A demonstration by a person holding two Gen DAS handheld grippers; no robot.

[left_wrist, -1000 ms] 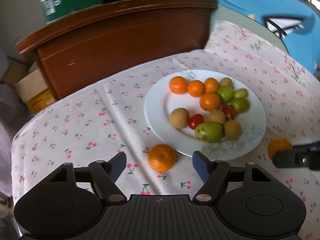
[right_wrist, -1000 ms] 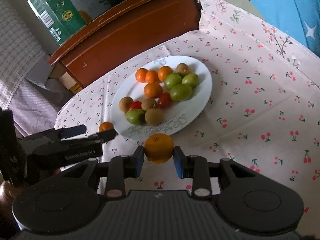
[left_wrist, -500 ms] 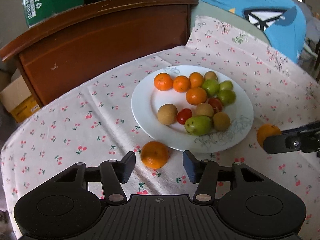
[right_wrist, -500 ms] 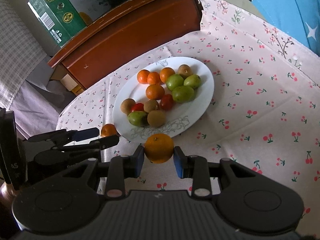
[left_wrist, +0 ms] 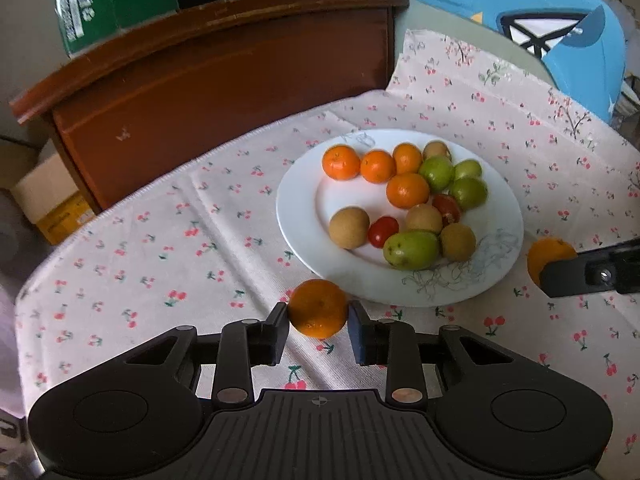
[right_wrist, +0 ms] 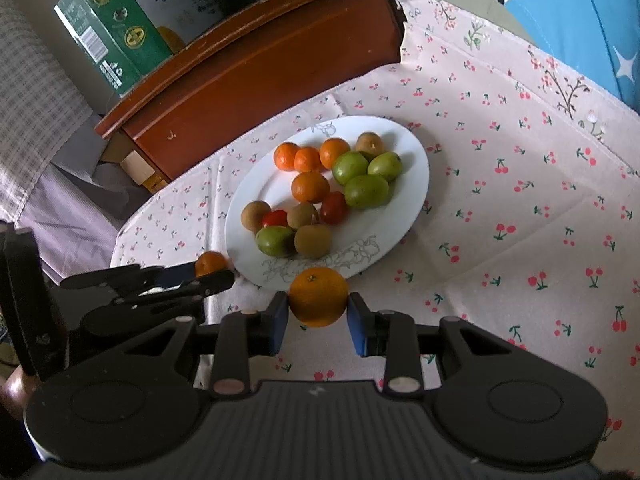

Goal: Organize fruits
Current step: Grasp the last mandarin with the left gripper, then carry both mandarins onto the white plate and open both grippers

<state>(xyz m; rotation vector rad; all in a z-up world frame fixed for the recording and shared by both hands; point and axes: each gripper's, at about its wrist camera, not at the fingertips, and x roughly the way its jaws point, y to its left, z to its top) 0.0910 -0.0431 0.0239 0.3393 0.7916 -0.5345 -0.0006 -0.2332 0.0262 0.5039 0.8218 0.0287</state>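
At the lower centre of the left wrist view, the left gripper [left_wrist: 318,326] has just been closing, its pads now against a mandarin [left_wrist: 318,308] on the cloth. The right gripper [right_wrist: 318,320] clamps a second mandarin [right_wrist: 318,296]. Both fruits look light, round and soft-skinned, best pinched across the middle. Beyond lies the plate [left_wrist: 296,208].

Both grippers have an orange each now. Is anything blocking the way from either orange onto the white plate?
Nothing visible does. The left gripper and its orange sit just off the white plate near rim; the right gripper and its orange likewise, with only tablecloth between.
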